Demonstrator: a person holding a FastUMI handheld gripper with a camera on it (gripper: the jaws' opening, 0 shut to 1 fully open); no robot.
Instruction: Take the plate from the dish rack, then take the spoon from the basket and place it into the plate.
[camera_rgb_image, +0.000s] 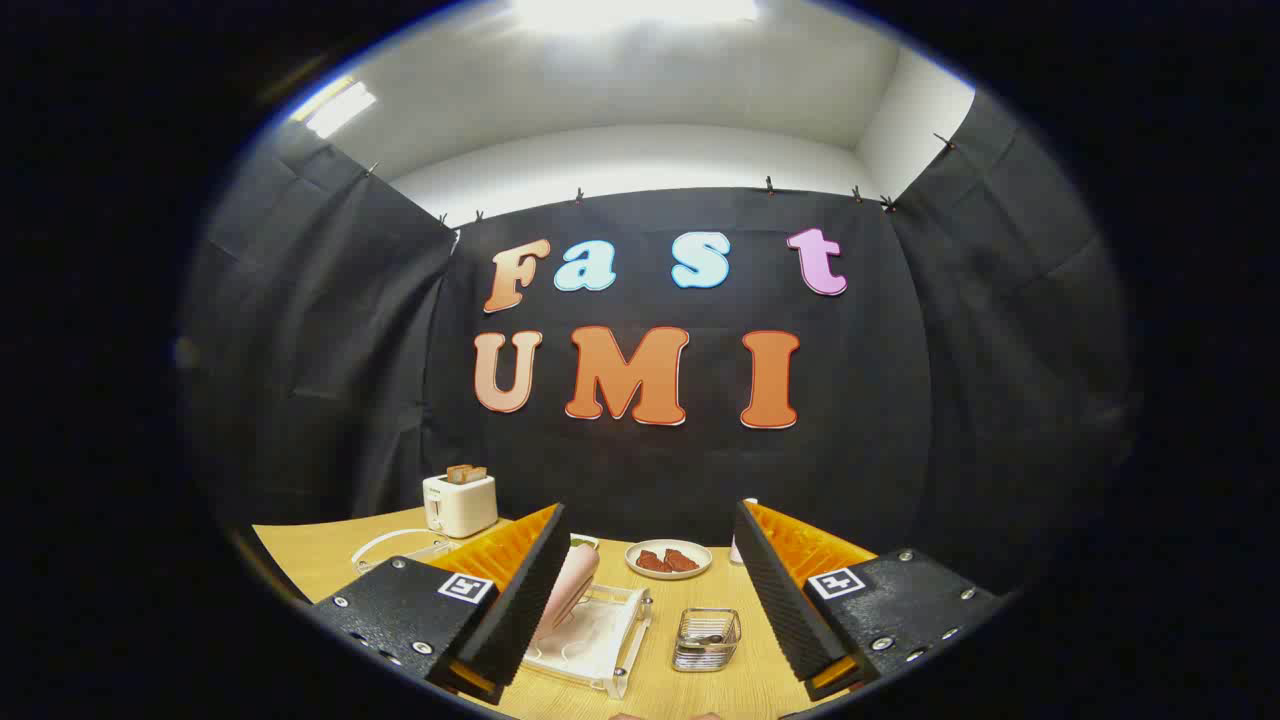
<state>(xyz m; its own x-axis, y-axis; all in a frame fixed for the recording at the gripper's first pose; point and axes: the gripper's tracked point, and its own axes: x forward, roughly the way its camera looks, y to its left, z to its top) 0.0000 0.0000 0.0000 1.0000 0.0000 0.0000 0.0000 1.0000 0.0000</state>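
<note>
Gripper (650, 590) spread wide, pinching nothing; pink plate (568, 592) upright in clear dish rack (600, 640), lower centre, beside left finger; wire basket (706, 640) between fingers, spoon barely discernible; risks nudging rack sideways, or plate slipping from a shallow edge pinch.

A staged kitchen set inside a recording booth

You are looking at a wooden table (700, 690) dressed like a kitchen: a toaster (460, 505) with toast near its far left corner, a dish rack (590, 640) and a small wire basket (706, 640) at the near edge, a plate of food (668, 559) toward the back, with black cloth (330, 380) clipped up as walls under office ceiling lights (335, 105).
</note>
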